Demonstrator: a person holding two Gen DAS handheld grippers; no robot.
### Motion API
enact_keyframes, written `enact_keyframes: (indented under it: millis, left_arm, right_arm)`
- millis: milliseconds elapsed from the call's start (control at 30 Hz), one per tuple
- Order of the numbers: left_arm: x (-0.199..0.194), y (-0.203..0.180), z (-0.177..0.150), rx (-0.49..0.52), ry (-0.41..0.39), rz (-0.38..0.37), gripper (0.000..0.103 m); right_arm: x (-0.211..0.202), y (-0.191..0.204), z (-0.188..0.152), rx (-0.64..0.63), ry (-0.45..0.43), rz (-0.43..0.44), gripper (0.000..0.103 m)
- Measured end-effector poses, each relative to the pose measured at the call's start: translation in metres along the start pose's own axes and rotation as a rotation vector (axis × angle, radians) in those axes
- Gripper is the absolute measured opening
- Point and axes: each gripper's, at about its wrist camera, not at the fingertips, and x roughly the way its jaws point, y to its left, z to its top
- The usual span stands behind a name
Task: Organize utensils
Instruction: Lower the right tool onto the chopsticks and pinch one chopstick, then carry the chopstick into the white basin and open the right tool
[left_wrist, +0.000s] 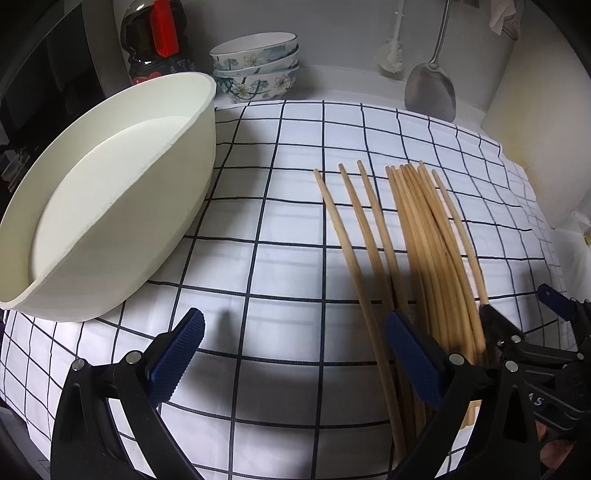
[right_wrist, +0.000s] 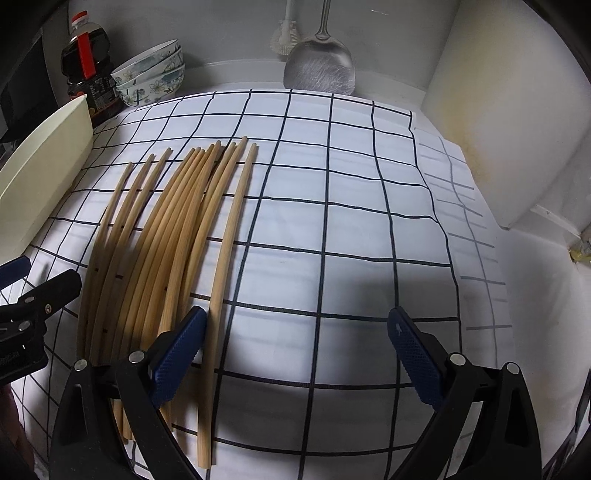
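Both grippers spread, empty: left gripper (left_wrist: 295, 363), right gripper (right_wrist: 297, 360) | pale bamboo chopsticks (right_wrist: 177, 236) fanned on checked cloth (right_wrist: 332, 229), between grippers for gathering | cream oval tray (left_wrist: 110, 206) left, likely destination

Chopsticks (left_wrist: 424, 258) near ends hidden behind gripper fingers in both views, bottle (left_wrist: 159, 40) top cut off by frame edge, its label too small to read

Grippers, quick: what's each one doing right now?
Left gripper: open, holding nothing, beside the chopsticks.
Right gripper: open, holding nothing; chopsticks lie by its left finger.
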Motion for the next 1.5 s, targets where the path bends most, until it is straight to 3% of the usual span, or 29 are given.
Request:
enact_keyframes:
  millis: [633,700,833,900,967,1033,1067,1167,1500]
  left_arm:
    - [0.017,0.0,0.004,-0.009,0.022,0.063,0.097]
    - [0.017,-0.002,0.006,-0.007,0.009,0.056,0.093]
    - [0.013,-0.01,0.007,0.022,-0.008,0.022,0.068]
    - [0.011,-0.013,0.008,0.025,-0.01,0.0,0.056]
    - [0.009,-0.016,0.007,0.038,-0.013,-0.012,0.035]
    - [0.008,-0.019,0.007,0.053,-0.009,-0.029,0.022]
    - [0.008,-0.021,0.007,0.059,-0.006,-0.039,0.013]
    - [0.007,-0.02,0.006,0.065,0.005,-0.057,0.007]
    - [-0.016,-0.015,0.013,0.08,0.004,-0.12,0.007]
  right_arm:
    - [0.001,0.002,0.004,-0.027,-0.039,-0.035,0.094]
    - [0.002,0.002,0.006,-0.027,-0.049,-0.021,0.086]
    - [0.002,0.007,0.006,-0.037,-0.071,0.024,0.069]
    - [0.001,0.009,0.007,-0.039,-0.071,0.053,0.055]
    - [0.002,0.01,0.008,-0.037,-0.065,0.089,0.045]
    - [0.0,0.014,0.008,-0.064,-0.063,0.107,0.028]
    - [-0.001,0.016,0.008,-0.072,-0.059,0.114,0.009]
    - [-0.001,0.015,0.01,-0.057,-0.043,0.124,0.006]
    - [-0.027,0.0,0.007,0.061,-0.048,0.167,0.006]
